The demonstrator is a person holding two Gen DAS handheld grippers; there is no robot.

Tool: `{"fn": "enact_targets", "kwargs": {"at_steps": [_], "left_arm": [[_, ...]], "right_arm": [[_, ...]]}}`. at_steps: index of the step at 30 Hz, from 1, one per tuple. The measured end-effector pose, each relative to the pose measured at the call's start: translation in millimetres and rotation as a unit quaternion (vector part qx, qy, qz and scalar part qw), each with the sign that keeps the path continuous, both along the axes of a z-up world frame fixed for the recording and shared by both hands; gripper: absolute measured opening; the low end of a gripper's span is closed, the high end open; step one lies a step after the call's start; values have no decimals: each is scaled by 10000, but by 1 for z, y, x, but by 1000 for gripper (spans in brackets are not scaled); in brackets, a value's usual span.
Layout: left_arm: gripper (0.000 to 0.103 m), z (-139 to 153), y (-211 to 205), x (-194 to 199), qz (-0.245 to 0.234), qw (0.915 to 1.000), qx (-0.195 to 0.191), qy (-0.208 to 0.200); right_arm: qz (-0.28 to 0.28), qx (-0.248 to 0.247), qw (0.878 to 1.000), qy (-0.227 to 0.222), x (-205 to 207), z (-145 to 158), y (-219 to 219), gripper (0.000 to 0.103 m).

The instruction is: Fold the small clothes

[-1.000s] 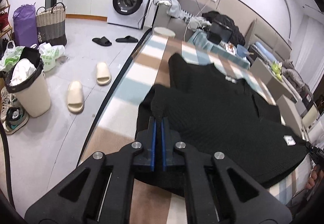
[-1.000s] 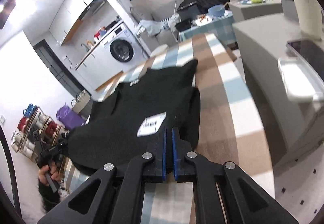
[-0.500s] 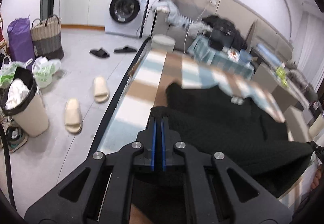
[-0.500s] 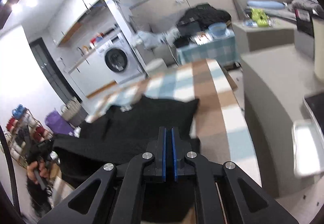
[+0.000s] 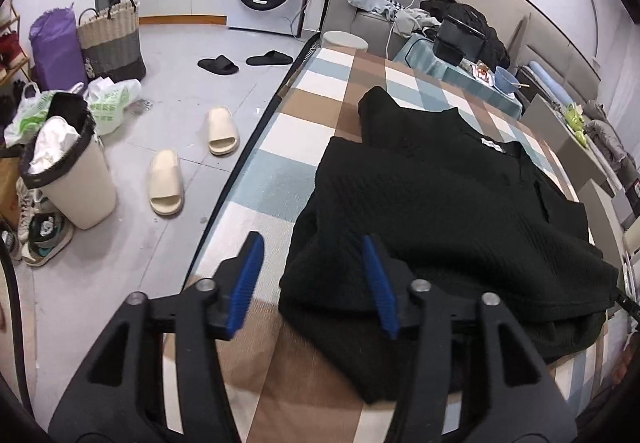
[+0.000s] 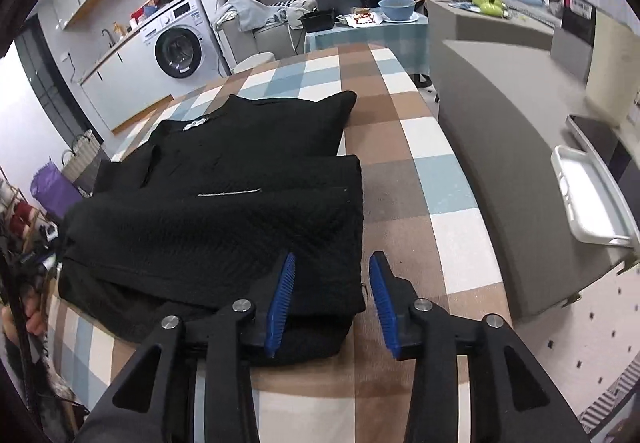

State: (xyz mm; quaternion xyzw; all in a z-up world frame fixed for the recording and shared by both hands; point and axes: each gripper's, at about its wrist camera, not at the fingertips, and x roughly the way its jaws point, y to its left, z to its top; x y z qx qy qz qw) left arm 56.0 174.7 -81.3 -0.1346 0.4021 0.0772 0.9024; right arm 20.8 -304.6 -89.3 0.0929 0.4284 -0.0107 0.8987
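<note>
Black knit garment (image 5: 440, 211) lies folded on the checked table (image 5: 280, 139); we note left tongs (image 5: 312, 275) and right tongs (image 6: 332, 287) spread wide, apparently gripping nothing.

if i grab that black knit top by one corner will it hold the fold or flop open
Probably flops: the black knit top drapes softly over itself and sags at its edges. The thick textured knit looks fairly heavy for its size, so layers may slide apart. Both the left tool and right tool are open; lifting two corners seems safer.

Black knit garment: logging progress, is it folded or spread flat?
Folded: the black knit garment has its lower half doubled over the collar half on the checked tablecloth.
</note>
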Motion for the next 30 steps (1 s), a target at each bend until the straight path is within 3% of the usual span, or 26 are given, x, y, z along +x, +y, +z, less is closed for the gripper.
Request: {"fn": "enact_targets", "kwargs": {"at_steps": [8,11,14,16,21,24,30], "left_arm": [[53,20,-12,-31,-73,9998,-110,-131],[53,21,-19,-39,-126,9997,-178,-110],[53,22,-23,-47,-159,9991,-388,-111],[53,22,-27,-54,-211,9984,-505,-109],[56,15,-33,-63,-379,9952,-899,-50],[56,7,-34,-68,-502,9904,-1291,-19],[57,-8,-23,-70,-479,9808,-1884,144]], "right_arm": [[104,7,9998,-153,-9,14,10,45],[98,95,9997,-226,-13,18,10,54],[-37,508,9979,-410,-28,21,1,57],[-52,1032,9933,-522,-40,19,-8,57],[314,2446,9689,-211,-47,-7,-2,57],[460,2869,9568,-70,-35,-22,11,57],[237,3188,9475,84,-23,-39,7,57]]}}
